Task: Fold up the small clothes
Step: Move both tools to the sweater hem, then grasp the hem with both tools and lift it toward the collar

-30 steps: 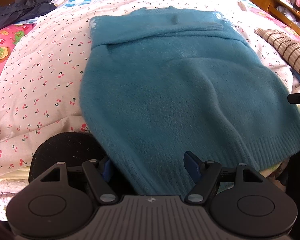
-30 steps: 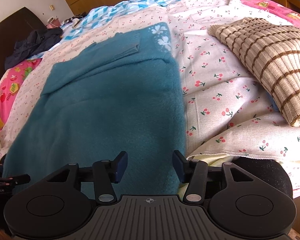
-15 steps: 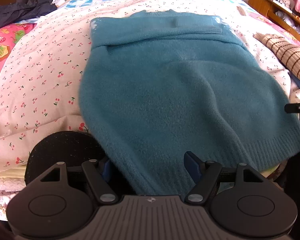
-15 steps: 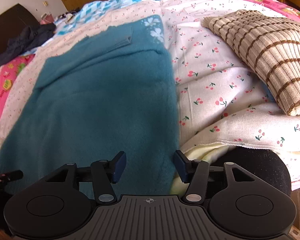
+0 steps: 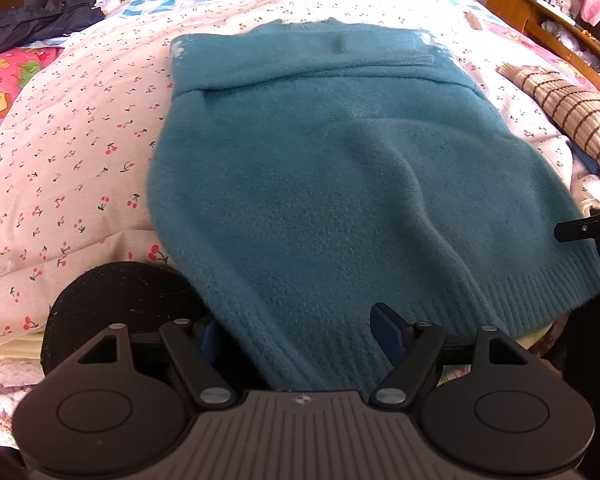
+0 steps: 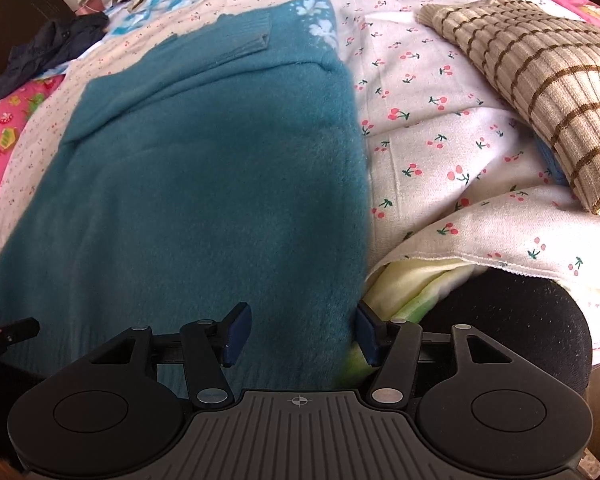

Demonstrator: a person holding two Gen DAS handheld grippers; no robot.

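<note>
A teal fuzzy sweater [image 5: 340, 168] lies flat on a cherry-print bed sheet [image 5: 72, 132], sleeves folded across its far end, hem toward me. It also shows in the right wrist view [image 6: 204, 184]. My left gripper [image 5: 300, 328] is open, its jaws standing either side of the hem's left corner; the left finger is partly hidden under the cloth. My right gripper [image 6: 300, 332] is open, its jaws standing either side of the hem's right corner. Neither has closed on the fabric.
A beige sweater with brown stripes [image 6: 540, 64] lies to the right on the sheet [image 6: 440, 120]. Dark clothes [image 5: 36, 16] sit at the far left. A wooden shelf [image 5: 548, 32] runs along the right. Yellow-green bedding [image 6: 412, 284] shows at the bed's near edge.
Both grippers have edged forward and a little lower along the hem. The sweater has not visibly moved. Both jaws stay open.
</note>
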